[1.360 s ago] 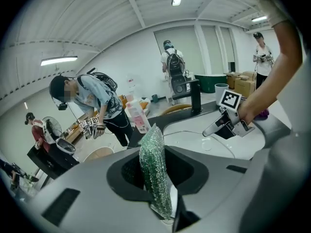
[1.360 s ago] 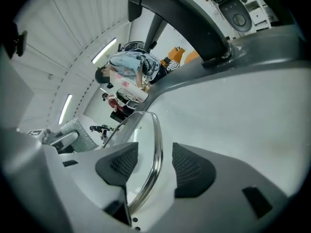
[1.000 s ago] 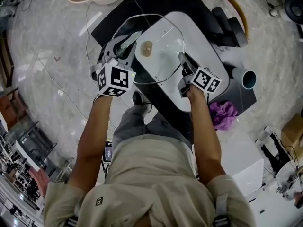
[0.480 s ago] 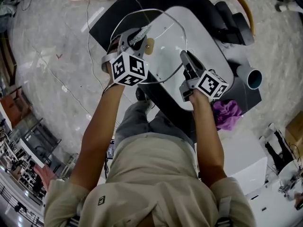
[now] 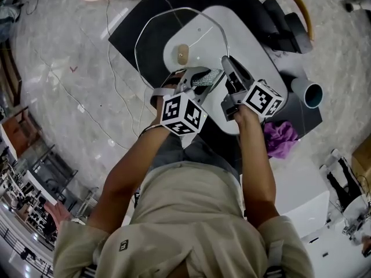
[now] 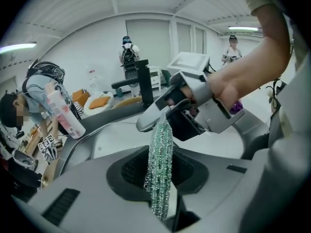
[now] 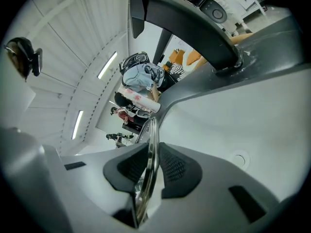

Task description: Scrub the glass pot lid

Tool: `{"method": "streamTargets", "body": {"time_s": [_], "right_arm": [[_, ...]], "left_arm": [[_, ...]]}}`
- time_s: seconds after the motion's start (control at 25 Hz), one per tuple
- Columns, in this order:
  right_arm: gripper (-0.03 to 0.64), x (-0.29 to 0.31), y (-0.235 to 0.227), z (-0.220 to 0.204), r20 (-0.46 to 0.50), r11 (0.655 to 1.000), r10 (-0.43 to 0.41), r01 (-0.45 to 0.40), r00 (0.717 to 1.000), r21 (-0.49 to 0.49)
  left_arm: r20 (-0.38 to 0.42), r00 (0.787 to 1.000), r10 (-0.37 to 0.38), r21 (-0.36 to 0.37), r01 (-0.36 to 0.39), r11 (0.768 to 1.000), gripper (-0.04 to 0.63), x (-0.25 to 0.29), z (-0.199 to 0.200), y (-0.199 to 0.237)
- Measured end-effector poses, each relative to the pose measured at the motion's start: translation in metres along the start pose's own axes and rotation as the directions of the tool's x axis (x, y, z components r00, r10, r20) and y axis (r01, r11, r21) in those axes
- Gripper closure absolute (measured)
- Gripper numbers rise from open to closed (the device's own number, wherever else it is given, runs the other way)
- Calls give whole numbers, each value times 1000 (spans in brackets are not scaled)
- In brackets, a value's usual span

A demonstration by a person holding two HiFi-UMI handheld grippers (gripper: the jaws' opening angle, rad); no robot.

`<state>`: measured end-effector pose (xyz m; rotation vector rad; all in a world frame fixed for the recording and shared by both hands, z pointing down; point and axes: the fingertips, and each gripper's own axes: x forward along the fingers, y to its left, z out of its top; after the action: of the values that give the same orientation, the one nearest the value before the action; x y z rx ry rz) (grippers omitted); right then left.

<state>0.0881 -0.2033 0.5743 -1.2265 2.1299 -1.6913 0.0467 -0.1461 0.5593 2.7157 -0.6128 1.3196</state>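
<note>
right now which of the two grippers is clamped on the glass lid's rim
The right gripper: it pinches the metal rim of the glass pot lid. The left gripper holds a green mesh scrubber instead.

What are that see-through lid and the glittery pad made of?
The lid looks like clear glass: the table shows through it. Its rim is a bright, mirror-like band, probably steel. The scrubber looks like loosely knitted mesh of glittery silver-green thread, metal or metallised plastic; I cannot tell which.

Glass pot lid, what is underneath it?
Through the glass pot lid show the white table and black mat. The left gripper, holding the mesh scrubber, covers what lies under its near edge.
</note>
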Motion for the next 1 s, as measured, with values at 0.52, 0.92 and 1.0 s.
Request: {"method": "streamTargets", "body": {"time_s": [0.52, 0.92, 1.0], "right_arm": [[543, 0, -9, -3, -5, 999, -37, 37, 999, 2], [543, 2, -5, 1, 3, 999, -33, 33, 999, 4], [543, 2, -5, 1, 4, 1000, -31, 31, 999, 3]], "left_arm": [[16, 1000, -21, 1, 21, 1000, 499, -3, 1, 0], [-176, 973, 149, 46, -143, 989, 500, -19, -81, 84], [-208, 959, 192, 30, -190, 981, 500, -27, -95, 112]]}}
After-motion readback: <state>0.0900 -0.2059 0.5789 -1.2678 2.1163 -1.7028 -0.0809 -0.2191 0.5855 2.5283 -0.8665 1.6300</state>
